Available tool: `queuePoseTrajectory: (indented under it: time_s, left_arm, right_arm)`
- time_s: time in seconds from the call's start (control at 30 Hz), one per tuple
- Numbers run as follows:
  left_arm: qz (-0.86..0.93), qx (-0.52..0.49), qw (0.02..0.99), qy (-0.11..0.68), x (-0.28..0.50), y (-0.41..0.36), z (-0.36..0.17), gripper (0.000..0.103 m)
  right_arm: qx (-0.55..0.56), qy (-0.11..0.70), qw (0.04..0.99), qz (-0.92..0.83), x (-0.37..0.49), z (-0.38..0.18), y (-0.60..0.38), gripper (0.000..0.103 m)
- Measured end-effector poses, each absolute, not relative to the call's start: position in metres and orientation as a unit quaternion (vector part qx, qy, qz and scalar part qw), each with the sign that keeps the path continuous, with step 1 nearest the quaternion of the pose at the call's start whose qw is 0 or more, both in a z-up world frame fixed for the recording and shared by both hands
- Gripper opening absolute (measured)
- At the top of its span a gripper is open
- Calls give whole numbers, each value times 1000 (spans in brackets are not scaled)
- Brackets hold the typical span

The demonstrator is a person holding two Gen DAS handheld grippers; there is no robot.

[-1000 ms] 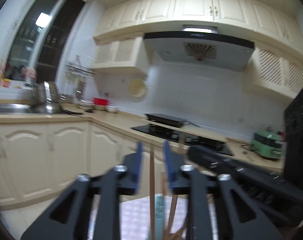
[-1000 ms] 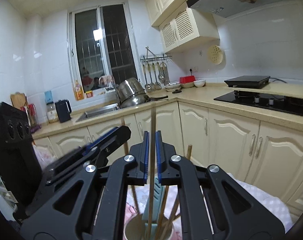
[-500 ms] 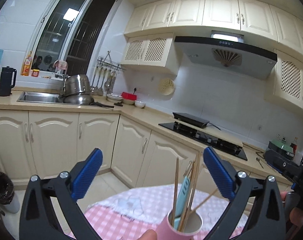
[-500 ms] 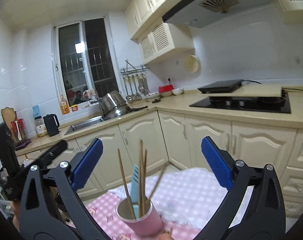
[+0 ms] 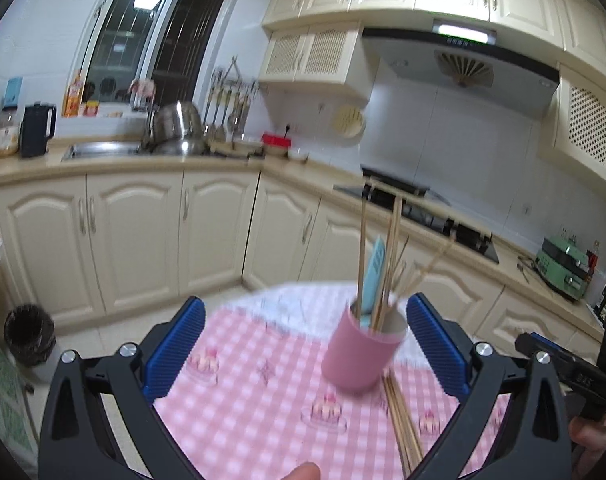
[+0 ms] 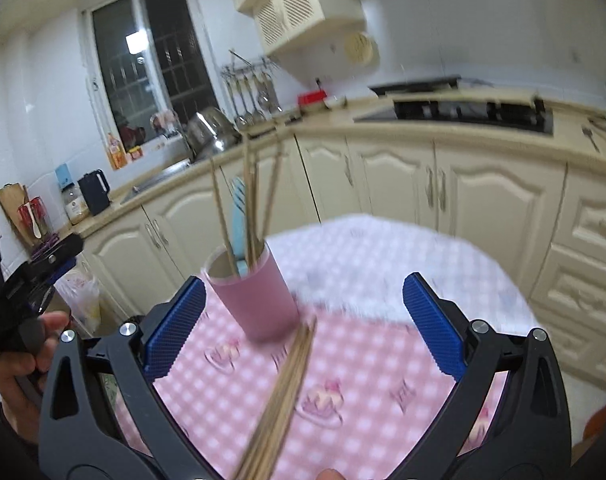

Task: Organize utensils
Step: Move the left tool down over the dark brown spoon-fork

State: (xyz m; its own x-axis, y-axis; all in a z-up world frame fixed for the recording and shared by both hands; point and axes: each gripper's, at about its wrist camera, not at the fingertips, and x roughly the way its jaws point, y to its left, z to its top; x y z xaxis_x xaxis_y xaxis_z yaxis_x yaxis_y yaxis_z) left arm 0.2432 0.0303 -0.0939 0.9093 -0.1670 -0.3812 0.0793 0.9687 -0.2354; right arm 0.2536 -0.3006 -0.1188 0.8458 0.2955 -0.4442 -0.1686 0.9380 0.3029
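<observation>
I hold both the left gripper (image 5: 305, 344) and right gripper (image 6: 303, 326) spread wide and empty: loose chopsticks (image 6: 285, 384) lie between the right fingers, ready for the pink cup (image 6: 253, 294) ahead.

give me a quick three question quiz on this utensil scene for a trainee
1. True or false: the left tool is shut on a chopstick.
2. Where does the loose chopstick bundle lie?
A. inside the pink cup
B. on the checked tablecloth beside the cup
C. on the kitchen counter
3. Fill in: the flat utensil standing in the cup among the sticks is light ____.

Key: 1 false, both tools stand open and empty, right tool too; 2 B; 3 blue.
</observation>
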Motion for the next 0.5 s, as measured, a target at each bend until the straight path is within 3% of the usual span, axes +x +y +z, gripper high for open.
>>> queuePoseTrajectory:
  time_s: [0.5]
  left_arm:
    - [8, -116, 926, 358, 204, 12, -165, 98]
  right_arm:
    - [138, 317, 926, 154, 232, -166, -297, 97]
